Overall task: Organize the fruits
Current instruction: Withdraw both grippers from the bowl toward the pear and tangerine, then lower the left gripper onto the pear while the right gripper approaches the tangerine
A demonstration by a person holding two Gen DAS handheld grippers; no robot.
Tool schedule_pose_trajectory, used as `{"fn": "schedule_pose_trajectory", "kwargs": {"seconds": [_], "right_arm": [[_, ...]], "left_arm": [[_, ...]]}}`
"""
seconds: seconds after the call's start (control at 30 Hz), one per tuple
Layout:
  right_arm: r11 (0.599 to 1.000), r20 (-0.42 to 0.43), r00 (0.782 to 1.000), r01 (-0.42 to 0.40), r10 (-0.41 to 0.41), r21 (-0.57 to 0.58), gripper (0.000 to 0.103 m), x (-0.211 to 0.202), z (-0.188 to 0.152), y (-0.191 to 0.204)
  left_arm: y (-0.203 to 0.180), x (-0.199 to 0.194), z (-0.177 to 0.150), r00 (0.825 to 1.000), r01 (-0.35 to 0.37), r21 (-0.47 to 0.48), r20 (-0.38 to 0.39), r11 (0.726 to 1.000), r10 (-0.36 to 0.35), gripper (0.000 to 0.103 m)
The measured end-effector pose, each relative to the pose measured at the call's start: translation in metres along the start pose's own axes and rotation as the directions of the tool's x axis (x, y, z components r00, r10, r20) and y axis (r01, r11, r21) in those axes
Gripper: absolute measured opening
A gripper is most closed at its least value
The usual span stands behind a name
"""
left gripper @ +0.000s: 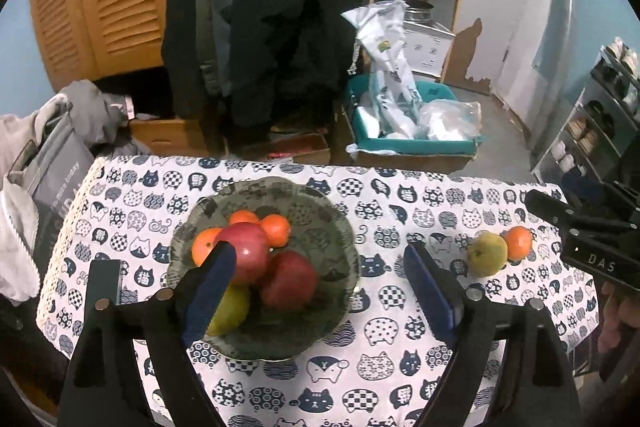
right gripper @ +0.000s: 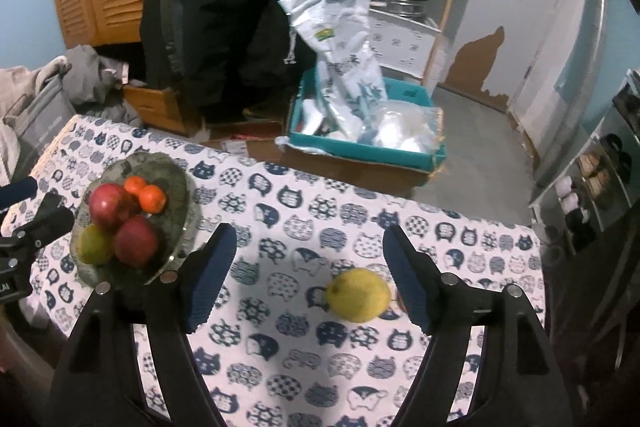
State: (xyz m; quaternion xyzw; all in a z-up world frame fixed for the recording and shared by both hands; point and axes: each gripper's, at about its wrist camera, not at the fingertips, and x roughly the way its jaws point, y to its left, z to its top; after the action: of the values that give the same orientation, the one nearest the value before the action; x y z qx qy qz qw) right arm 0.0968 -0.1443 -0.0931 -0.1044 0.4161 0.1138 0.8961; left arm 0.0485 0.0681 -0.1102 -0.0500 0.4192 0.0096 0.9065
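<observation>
We hold both the left hand-held gripper (left gripper: 320,287) and right hand-held gripper (right gripper: 308,279) released and empty, bowl (left gripper: 340,219) far left, and next probably close on the yellow-green fruit (right gripper: 358,294) loose on the worktop (right gripper: 280,347)

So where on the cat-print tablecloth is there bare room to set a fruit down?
Free: the cloth between the green patterned bowl and the yellow-green pear, and the near strip in front of both. Crowded: the bowl itself, piled with red apples and orange tangerines; the far right corner holds the pear and one tangerine, seemingly touching.
</observation>
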Motion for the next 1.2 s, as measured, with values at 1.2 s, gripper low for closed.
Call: {"fn": "schedule_pose_trajectory", "kwargs": {"seconds": [1.2], "right_arm": [[0.966,-0.090,0.987,0.149,-0.133,0.211,0.080,-0.009,-0.076,-0.163]], "left_arm": [[-0.165,0.051,0.004,0.989,0.116,0.198,-0.116,0.973,-0.094,0.087]]}}
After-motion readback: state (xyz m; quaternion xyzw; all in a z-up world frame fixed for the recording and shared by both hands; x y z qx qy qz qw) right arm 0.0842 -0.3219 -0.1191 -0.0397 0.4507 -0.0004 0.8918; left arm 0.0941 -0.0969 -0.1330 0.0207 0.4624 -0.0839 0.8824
